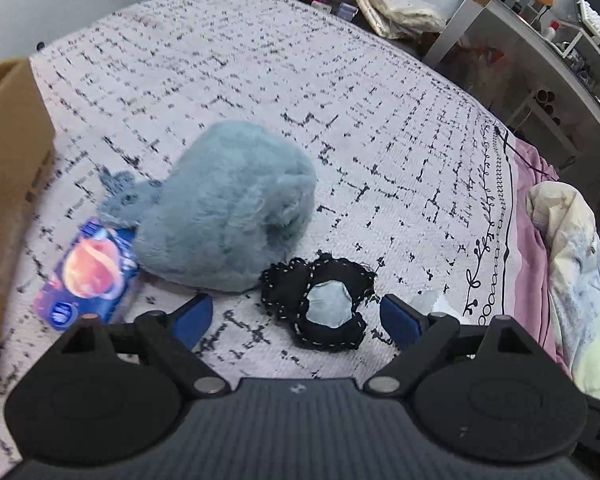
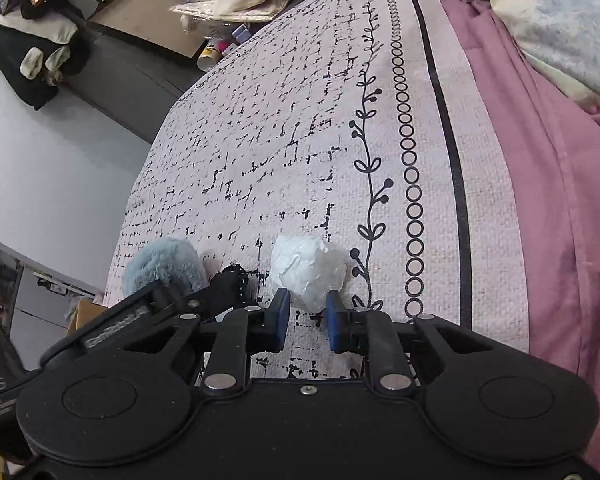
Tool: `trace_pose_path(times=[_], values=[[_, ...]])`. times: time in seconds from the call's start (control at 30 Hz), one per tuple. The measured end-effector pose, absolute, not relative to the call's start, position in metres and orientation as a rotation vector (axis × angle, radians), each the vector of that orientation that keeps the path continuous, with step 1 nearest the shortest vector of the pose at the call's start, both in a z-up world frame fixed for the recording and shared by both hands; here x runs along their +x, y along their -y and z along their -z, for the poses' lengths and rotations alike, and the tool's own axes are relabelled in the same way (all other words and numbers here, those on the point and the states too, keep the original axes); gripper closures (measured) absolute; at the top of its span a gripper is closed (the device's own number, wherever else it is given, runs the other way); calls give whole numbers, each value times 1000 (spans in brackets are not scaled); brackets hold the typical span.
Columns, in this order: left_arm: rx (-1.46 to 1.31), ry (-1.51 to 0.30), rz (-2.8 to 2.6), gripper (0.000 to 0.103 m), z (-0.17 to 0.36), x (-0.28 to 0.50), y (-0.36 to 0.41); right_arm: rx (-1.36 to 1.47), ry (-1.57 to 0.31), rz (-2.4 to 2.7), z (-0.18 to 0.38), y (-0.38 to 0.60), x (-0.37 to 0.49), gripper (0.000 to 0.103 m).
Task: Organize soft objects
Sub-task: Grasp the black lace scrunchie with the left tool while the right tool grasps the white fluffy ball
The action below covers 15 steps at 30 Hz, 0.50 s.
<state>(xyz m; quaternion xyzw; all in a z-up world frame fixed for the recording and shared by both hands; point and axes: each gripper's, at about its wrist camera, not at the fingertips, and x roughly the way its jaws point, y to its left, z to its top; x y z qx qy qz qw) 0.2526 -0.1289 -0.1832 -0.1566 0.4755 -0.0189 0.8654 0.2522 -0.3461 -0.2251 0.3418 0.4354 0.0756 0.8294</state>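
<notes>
A fluffy blue plush toy (image 1: 228, 208) lies on the patterned bed cover (image 1: 260, 72). A black fabric piece with a pale blue centre (image 1: 320, 300) lies just in front of it, between the fingers of my open left gripper (image 1: 296, 316). A blue packet with a peach picture (image 1: 88, 272) lies left of the plush. In the right wrist view my right gripper (image 2: 308, 308) is closed around the near end of a crumpled white plastic ball (image 2: 308, 270). The plush (image 2: 164, 264) and the black piece (image 2: 230, 284) show to its left.
A cardboard box (image 1: 8, 184) stands at the left on the bed. A pink sheet (image 2: 540, 200) and a bunched pale blanket (image 1: 576, 280) lie at the right. Desks and shelves with clutter (image 1: 540, 40) stand beyond the bed.
</notes>
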Motion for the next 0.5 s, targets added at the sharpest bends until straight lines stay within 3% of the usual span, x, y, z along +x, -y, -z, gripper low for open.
trace_pose_path(times=[0.17, 0.33, 0.43, 0.5], values=[[-304, -964, 23, 16, 186, 256, 137, 735, -936, -162, 228, 346, 253, 84], [-296, -948, 41, 54, 186, 256, 142, 749, -968, -157, 231, 344, 257, 82], [-302, -941, 45, 62, 186, 255, 142, 756, -971, -158, 231, 344, 257, 75], [-316, -938, 53, 67, 185, 254, 140, 761, -965, -170, 231, 343, 257, 65]])
